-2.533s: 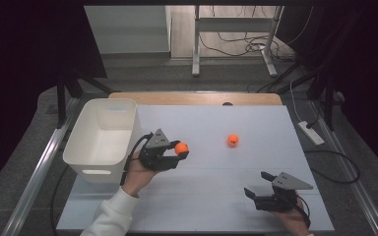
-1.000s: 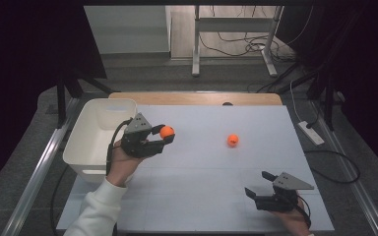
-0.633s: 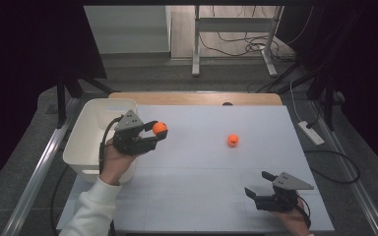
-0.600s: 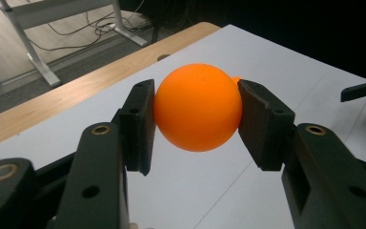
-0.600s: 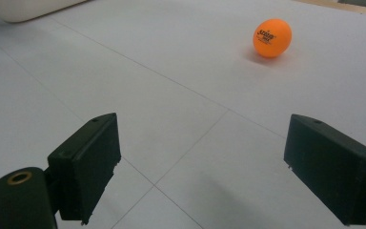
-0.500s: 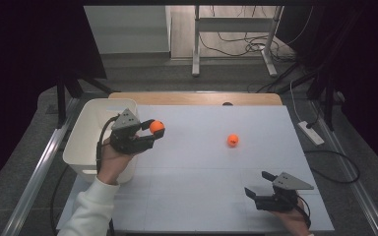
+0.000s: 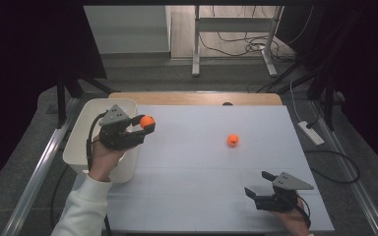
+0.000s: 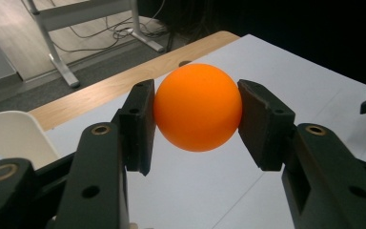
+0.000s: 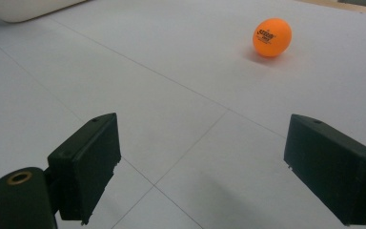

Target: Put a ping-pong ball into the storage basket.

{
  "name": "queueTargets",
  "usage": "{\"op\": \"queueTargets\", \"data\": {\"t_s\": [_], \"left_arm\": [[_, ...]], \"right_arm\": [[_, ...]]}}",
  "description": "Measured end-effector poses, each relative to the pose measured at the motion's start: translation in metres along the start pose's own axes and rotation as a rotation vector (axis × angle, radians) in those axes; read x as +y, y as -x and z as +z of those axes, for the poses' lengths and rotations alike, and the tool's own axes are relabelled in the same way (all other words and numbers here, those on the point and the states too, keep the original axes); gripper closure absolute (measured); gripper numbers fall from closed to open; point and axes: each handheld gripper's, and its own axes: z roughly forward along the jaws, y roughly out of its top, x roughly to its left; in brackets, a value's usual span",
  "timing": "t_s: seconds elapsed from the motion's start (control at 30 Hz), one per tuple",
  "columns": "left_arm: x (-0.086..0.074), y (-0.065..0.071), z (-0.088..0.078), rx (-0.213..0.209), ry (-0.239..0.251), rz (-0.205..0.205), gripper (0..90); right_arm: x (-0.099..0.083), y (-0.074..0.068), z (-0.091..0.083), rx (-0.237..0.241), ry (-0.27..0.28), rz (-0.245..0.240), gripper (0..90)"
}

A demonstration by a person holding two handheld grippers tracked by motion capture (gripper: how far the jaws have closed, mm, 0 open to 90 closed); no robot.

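A dim room surrounds the white table. The left tool clamps an orange ball between its pads, beside the white bin (not yet over it). Released here, it would likely bounce away. The right tool rests open, a second ball well ahead.

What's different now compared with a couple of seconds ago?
The left tool, still clamped on its orange ball, has carried it leftward and away from the person, up to the white bin. The right tool stays open near the table's front, and the second orange ball hasn't moved on the table.
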Motion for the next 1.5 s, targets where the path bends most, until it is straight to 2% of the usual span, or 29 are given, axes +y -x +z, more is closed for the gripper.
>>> {"op": "queueTargets", "data": {"t_s": [0.17, 0.8, 1.03, 1.3, 1.5], "left_arm": [[0.0, -0.011, -0.005, 0.022, 0.005, -0.024, 50.5], [-0.001, -0.035, -0.015, 0.082, 0.007, -0.072, 50.5], [-0.004, -0.051, -0.017, 0.113, -0.002, -0.105, 50.5], [-0.004, -0.072, -0.014, 0.163, -0.044, -0.129, 50.5], [-0.001, -0.08, -0.01, 0.183, -0.07, -0.132, 50.5]], "right_arm": [[0.0, 0.0, 0.0, 0.0, -0.001, -0.002, 11.9], [0.0, 0.0, 0.0, -0.004, 0.001, -0.002, 11.9], [0.0, -0.001, 0.0, -0.005, -0.003, -0.003, 11.9], [0.0, -0.001, 0.001, -0.004, -0.004, -0.002, 11.9], [0.0, -0.001, 0.001, -0.003, -0.003, -0.002, 11.9]]}}
